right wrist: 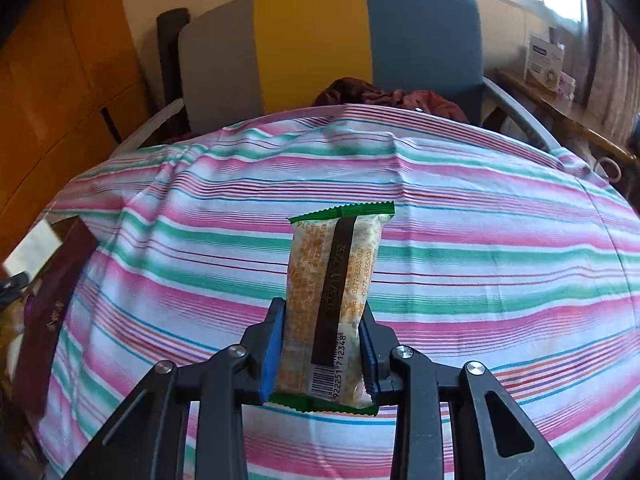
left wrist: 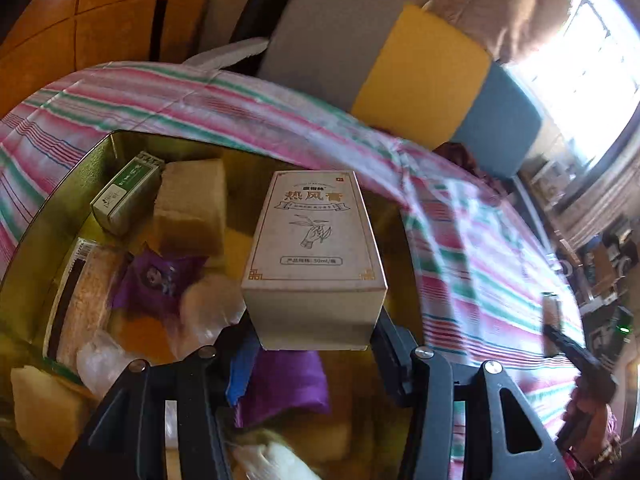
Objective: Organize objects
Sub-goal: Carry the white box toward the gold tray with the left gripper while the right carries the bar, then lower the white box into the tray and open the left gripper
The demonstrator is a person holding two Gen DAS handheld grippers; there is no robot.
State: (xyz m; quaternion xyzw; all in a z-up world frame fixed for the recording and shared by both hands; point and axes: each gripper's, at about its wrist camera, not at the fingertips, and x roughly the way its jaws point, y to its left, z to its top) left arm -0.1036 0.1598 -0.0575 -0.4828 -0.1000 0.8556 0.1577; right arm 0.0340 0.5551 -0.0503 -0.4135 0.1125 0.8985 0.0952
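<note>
**Two items in hand, the tin half filled**

Two grippers each carry one thing. The left gripper [left wrist: 314, 332] has its fingers closed against the sides of a pale carton [left wrist: 316, 256] and holds it over the gold tin [left wrist: 100, 152], roughly above the tin's middle. The right gripper [right wrist: 322, 356] has its blue pads [right wrist: 272, 356] pressed onto a snack bar [right wrist: 334, 300] in a clear wrapper with green ends, held above the striped cloth [right wrist: 480, 240], well to the right of the tin, whose edge barely shows at the left border of the right wrist view.

As a judgement of progress: the tin already holds a fair load. Beside its left wall lie a small green box [left wrist: 128, 196], a tan block [left wrist: 190, 208], another wrapped bar [left wrist: 82, 300], a purple sachet [left wrist: 158, 276] and some clear-wrapped pieces nearer the camera. So several things look sorted, and at least the carton and the snack bar are still to be set down. Whether more loose items wait elsewhere on the cloth cannot be told; the stretch seen from the right wrist is bare.

The carton's long axis runs straight away from the left gripper, printed face up, its top toward the tin's far wall. The snack bar likewise points forward along the right fingers, barcode end nearest the camera, seam side up.
</note>
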